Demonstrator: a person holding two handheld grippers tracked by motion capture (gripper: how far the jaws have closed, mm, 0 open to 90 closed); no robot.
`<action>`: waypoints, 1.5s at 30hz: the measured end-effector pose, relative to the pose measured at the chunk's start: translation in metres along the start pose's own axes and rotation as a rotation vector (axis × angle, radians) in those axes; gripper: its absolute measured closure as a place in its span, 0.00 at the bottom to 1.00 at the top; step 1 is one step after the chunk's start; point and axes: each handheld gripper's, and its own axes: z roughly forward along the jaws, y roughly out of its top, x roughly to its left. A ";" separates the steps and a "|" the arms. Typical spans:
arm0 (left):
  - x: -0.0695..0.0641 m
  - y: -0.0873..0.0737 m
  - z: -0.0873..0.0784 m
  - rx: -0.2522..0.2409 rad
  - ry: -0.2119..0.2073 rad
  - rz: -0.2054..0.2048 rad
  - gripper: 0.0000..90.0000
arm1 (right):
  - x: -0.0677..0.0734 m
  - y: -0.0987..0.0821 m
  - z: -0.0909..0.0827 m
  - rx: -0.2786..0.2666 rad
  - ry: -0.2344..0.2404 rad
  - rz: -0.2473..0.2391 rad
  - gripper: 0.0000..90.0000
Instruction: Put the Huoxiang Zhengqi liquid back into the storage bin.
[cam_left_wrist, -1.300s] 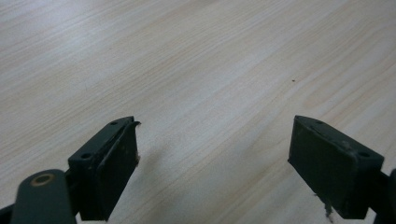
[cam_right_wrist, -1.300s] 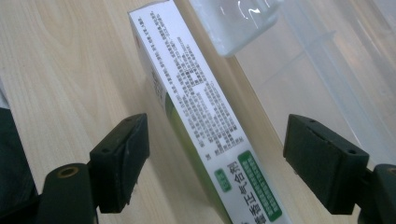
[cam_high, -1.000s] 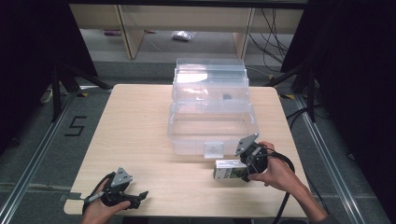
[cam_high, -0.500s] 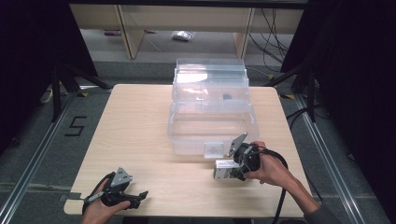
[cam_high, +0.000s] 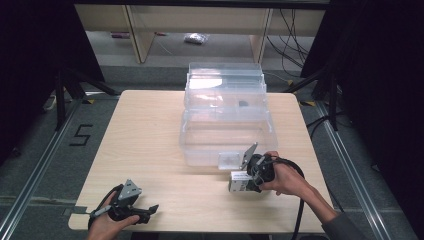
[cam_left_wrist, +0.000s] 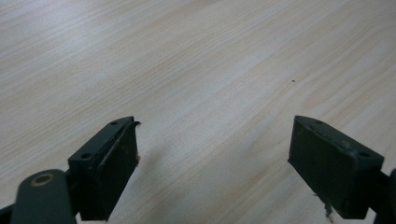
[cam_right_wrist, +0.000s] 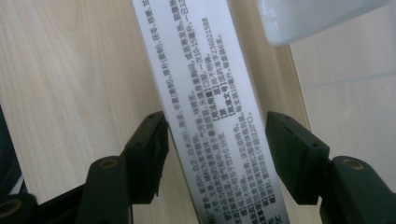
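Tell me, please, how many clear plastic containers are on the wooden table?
2. One clear plastic container sits near the table's middle with a small label on its front wall; the second clear plastic container stands directly behind it at the far edge. Others could hide behind them.

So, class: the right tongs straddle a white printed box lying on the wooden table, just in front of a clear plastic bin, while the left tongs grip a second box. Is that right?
Not quite. The left tongs grip nothing: the left gripper view shows their jaws wide apart over bare table. The rest holds: the right tongs straddle the white printed box in front of the clear plastic bin.
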 end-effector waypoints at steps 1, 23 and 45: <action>0.000 0.000 0.000 0.000 0.000 0.000 0.17 | 0.000 0.000 0.000 0.000 0.000 0.000 0.47; 0.000 0.000 0.000 -0.001 -0.002 -0.003 0.17 | -0.002 0.011 0.002 0.148 0.033 -0.088 0.65; 0.000 0.000 0.000 0.002 -0.001 -0.002 0.17 | -0.003 0.015 -0.013 0.172 0.032 -0.158 0.71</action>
